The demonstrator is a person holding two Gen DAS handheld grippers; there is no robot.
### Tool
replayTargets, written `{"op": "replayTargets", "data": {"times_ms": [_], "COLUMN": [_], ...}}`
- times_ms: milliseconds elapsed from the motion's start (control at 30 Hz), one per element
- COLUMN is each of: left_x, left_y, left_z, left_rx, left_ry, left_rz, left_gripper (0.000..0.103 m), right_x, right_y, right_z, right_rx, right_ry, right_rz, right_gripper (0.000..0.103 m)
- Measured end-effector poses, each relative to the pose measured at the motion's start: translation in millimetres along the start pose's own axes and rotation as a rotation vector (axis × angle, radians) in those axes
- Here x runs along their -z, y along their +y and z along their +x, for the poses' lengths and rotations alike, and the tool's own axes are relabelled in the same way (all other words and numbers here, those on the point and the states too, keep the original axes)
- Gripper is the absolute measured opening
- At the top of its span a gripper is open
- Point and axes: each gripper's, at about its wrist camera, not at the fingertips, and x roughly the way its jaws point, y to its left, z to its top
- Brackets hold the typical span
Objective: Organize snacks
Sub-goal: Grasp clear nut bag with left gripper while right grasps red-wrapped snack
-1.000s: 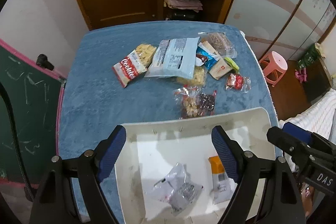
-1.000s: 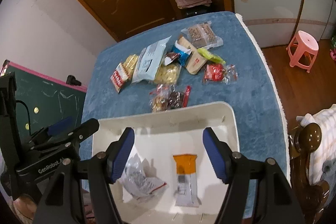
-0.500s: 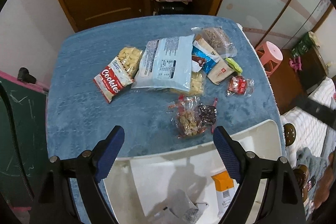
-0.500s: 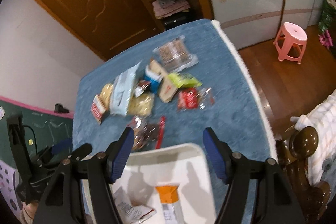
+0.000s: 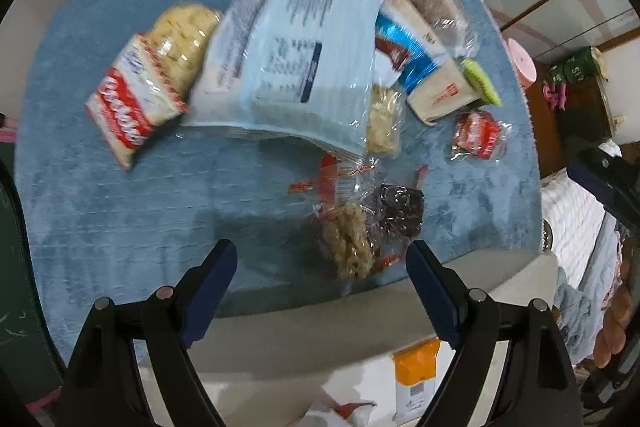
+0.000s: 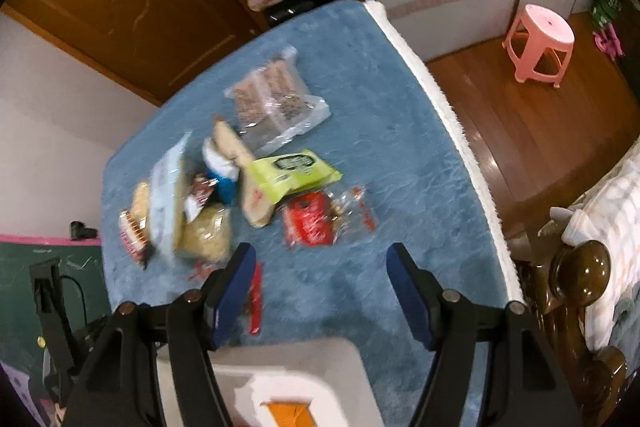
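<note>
Snacks in crinkly film are lying loose on the blue-covered bench, the clear nut-and-chocolate bag sitting just ahead of the open, empty left gripper and the red packet beyond the open, empty right gripper, both looking light, slippery and crushable, likely best pinched at sealed edges.

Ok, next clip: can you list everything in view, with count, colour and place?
table cover: one, blue, under all snacks
bin: one, white, near edge of the cover
orange-topped packet: one, orange and white, inside the bin
cookie bag: one, red and white, far left of the pile
large pale bag: one, light blue, middle of the pile
clear nut bag: one, clear with red print, nearest the bin
red snack: one, red in clear wrap, right of the pile
green packet: one, lime
stool: one, pink, on the floor
left tongs: open, empty
right tongs: open, empty
</note>
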Motion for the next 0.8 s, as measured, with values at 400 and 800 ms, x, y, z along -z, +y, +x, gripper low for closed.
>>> {"op": "replayTargets", "data": {"times_ms": [400,800], "left_x": [-12,-14], "left_y": [-2,-4], "left_z": [48,65], "left_rx": [0.019,0.043], "left_ry": [0.130,0.175], "left_rz": [-0.043,-0.109], "left_gripper": [0.086,0.081], "right_x": [-26,-31], "right_y": [-4,26], "right_z": [82,109], "right_rx": [0.044,0.149], "right_ry": [0.155,0.214], "right_rz": [-0.008,-0.131], "right_gripper": [0.072,0.079]}}
